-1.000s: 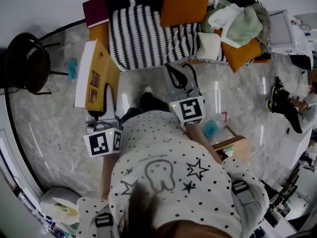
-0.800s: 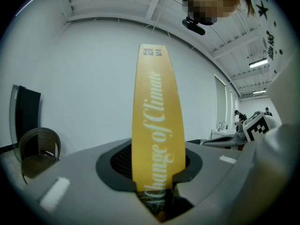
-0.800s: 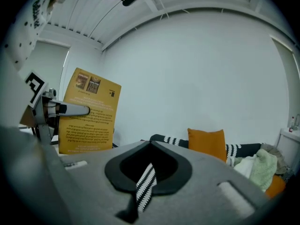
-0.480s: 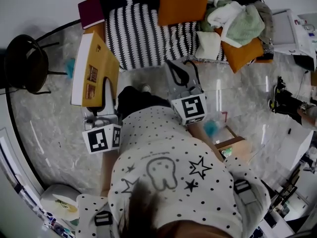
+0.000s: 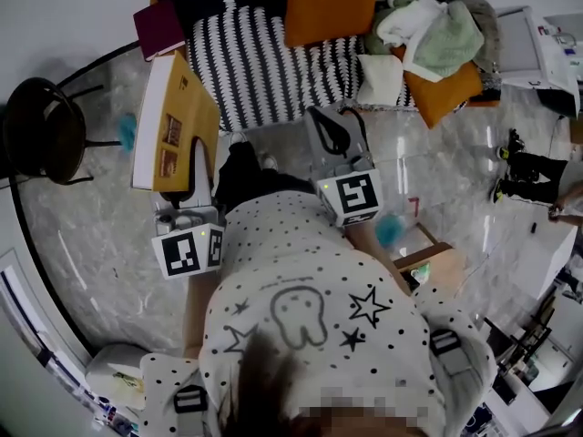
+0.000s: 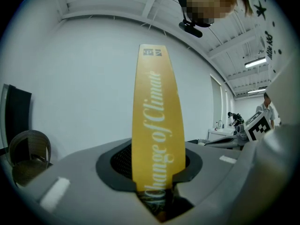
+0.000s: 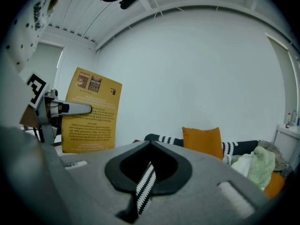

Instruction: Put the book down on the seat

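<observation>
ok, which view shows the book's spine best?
Left gripper view: spine of the book stands upright between the jaws, title readable. Head view shows page edges and one cover from above; right gripper view shows only that cover.

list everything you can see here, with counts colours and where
blanket: 1, black-white striped, ahead of person
book: 1, yellow, upright in left gripper
small book: 1, maroon, left of blanket
cushion: 1, orange, on blanket
clothes: 1 pile, white-green, right of cushion
chair: 1, black, far left
box: 1, brown, right of person
left gripper: 1, grey, shut on book
right gripper: 1, grey, jaws together, empty
person: 1, dotted white shirt
</observation>
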The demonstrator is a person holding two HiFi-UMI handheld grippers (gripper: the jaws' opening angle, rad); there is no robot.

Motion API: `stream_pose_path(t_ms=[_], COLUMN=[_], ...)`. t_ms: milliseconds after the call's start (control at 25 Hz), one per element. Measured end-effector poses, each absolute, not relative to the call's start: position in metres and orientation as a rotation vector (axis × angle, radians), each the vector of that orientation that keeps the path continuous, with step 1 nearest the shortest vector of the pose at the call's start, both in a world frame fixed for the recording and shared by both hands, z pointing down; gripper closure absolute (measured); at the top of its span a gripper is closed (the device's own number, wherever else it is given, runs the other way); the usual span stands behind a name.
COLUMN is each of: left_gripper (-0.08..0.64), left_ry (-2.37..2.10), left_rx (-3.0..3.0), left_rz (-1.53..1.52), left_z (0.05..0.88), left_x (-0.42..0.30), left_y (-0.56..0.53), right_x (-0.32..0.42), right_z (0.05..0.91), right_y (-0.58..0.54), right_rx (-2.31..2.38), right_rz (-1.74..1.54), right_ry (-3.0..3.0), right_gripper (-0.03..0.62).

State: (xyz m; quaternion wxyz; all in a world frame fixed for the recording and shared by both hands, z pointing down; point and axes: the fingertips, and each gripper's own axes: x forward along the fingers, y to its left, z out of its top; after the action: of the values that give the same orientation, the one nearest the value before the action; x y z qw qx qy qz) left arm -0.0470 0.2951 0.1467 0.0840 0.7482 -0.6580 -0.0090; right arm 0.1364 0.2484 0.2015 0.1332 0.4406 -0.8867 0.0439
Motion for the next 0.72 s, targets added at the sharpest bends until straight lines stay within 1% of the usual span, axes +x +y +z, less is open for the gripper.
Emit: stream_pose_path(t_ms=[720], left_gripper=[0.416], left_ry=[-1.825], left_rx=[2.3], left_rz=[-0.019], left_z=[0.153], left_x=[-0.097], left_y=[0.215], right_x=[0.101], right_z=[0.193], right_y=[0.185], right_rx=[1.427], right_rz=[0.135], right_ry=[-2.454], right_gripper=[0.595])
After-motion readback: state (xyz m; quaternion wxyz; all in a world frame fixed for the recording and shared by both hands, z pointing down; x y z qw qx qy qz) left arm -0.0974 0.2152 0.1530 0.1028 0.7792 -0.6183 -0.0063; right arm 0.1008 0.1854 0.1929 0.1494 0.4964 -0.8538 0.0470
